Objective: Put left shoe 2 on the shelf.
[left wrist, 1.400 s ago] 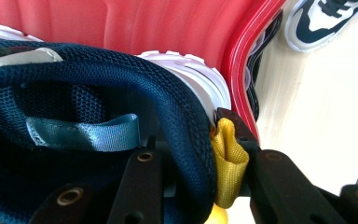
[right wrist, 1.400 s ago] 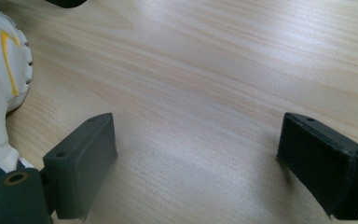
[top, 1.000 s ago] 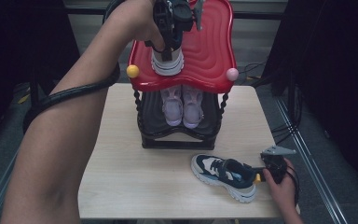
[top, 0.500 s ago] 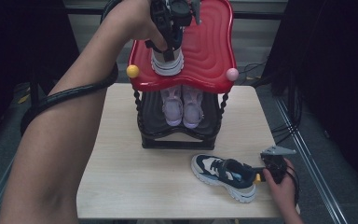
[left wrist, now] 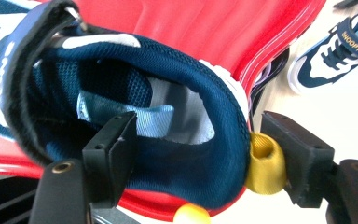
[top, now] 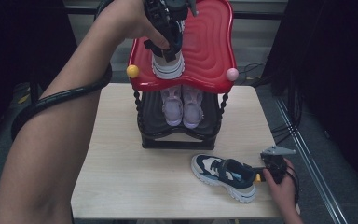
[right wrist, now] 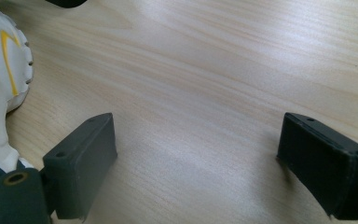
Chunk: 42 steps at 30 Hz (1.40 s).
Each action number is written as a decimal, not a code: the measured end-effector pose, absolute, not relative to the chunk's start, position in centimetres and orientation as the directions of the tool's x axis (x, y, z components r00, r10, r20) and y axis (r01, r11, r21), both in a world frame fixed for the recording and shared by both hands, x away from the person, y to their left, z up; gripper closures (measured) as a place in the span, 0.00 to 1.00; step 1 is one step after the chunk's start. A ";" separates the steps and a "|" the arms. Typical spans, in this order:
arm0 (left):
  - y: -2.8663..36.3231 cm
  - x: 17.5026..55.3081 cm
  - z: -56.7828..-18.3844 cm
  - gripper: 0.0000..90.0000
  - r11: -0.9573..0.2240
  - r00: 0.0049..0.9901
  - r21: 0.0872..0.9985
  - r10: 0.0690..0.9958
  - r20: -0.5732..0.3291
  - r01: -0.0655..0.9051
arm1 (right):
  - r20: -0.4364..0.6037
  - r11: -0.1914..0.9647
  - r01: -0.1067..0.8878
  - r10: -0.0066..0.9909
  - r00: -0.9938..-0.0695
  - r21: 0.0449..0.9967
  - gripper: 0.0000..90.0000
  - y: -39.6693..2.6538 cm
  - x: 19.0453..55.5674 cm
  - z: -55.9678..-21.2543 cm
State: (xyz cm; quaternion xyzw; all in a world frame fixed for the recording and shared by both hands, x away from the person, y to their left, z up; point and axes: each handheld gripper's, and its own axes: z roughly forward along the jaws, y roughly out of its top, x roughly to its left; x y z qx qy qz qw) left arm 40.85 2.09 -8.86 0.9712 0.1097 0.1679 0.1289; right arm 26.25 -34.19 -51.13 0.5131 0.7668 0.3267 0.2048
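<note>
A navy and white sneaker (top: 168, 69) stands on the red top shelf (top: 209, 42) of a shoe rack, heel toward me. My left gripper (top: 167, 49) reaches down over its heel. In the left gripper view one jaw is inside the heel opening and the other outside by the yellow heel loop (left wrist: 265, 163); the left gripper (left wrist: 196, 140) has just been opening and no longer pinches the sneaker (left wrist: 168, 70). The matching sneaker (top: 223, 176) lies on the table. My right gripper (top: 263, 173) rests open behind its heel, the right gripper (right wrist: 196, 135) holding nothing.
A pair of lilac shoes (top: 182, 105) sits on the black lower shelf (top: 182, 135) of the rack. Yellow (top: 132, 71) and pink (top: 232, 74) knobs mark the red shelf's front corners. The wooden table (top: 130, 172) has bare room at front left.
The left gripper's jaws have spread apart around the heel of the sneaker on the red shelf, letting it go. The right hand and the sneaker on the table have stayed put.
</note>
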 end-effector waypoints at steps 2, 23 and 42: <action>2.4 40.8 -8.4 0.31 -0.938 0.919 0.301 0.262 0.295 0.171 | 0.020 0.261 0.652 0.920 -0.390 0.711 0.12 -34.2 26.3 -51.1; 7.4 39.5 -8.5 0.28 -0.863 0.894 0.386 0.414 0.168 0.327 | 0.022 0.259 0.654 0.921 -0.389 0.711 0.12 -34.2 26.2 -51.1; 11.9 38.2 -10.4 0.29 -0.819 0.866 0.402 0.487 0.115 0.408 | 0.021 0.261 0.655 0.921 -0.389 0.710 0.12 -34.2 26.2 -51.1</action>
